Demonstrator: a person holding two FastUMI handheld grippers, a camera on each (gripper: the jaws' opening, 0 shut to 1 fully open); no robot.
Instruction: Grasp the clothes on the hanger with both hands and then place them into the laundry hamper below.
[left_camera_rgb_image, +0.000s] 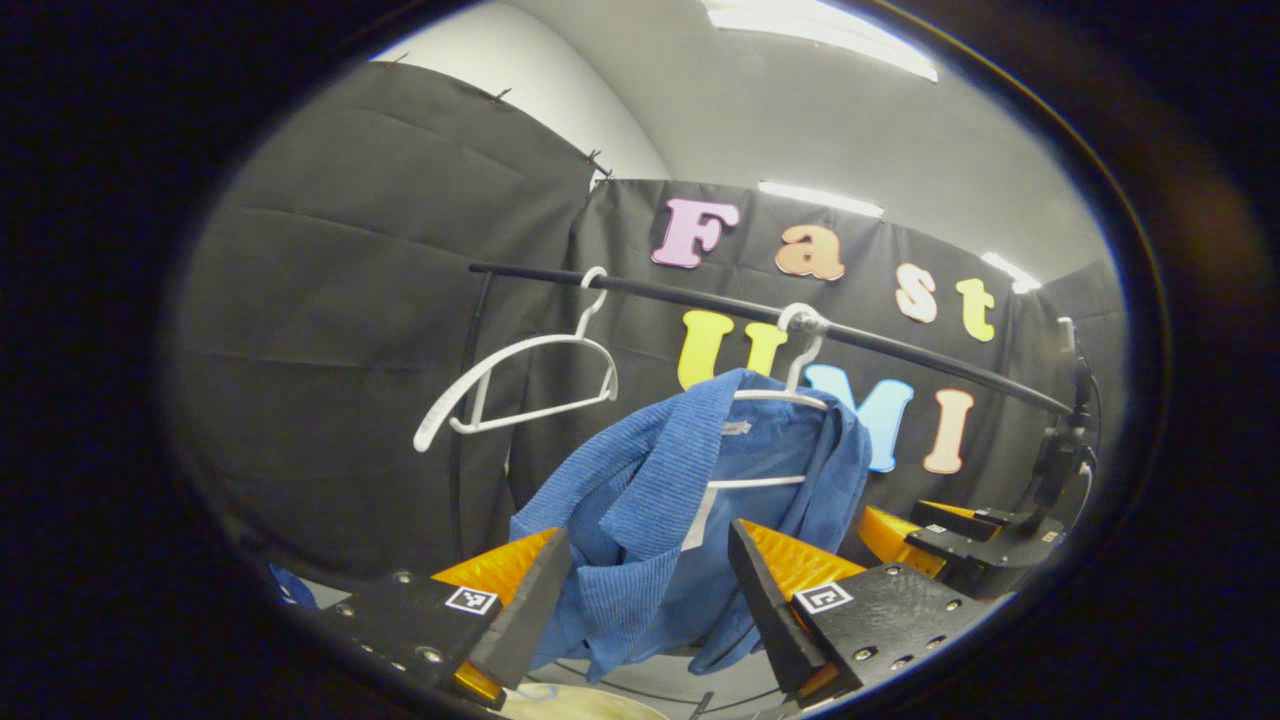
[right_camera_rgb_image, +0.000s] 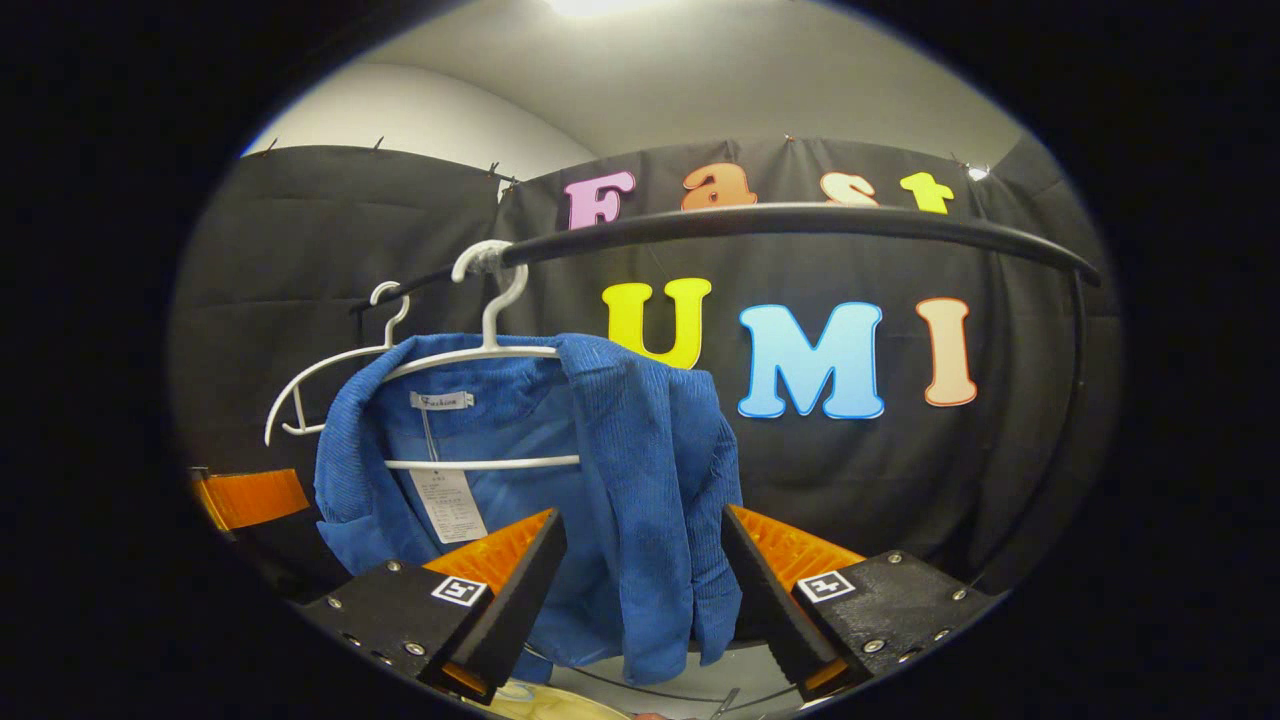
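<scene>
1. Left gripper view: the blue shirt (left_camera_rgb_image: 690, 500) hangs on its hanger (left_camera_rgb_image: 790, 395) on the rail (left_camera_rgb_image: 900, 350).
2. The left gripper (left_camera_rgb_image: 640, 600) has its jaws released around the shirt front; nothing is grasped yet.
3. The right gripper (right_camera_rgb_image: 640, 590) is also released.
4. Grasping and lowering are left, I think.

Ribbed cloth jacket (right_camera_rgb_image: 640, 470) — smooth plastic hanger (right_camera_rgb_image: 470, 355)

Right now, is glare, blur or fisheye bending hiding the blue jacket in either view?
Left gripper view: ceiling strip lights glare overhead, the blue jacket is evenly lit and sharp, the rail bows. Right gripper view: the jacket is sharp, the rail arches, and edges darken.
</scene>
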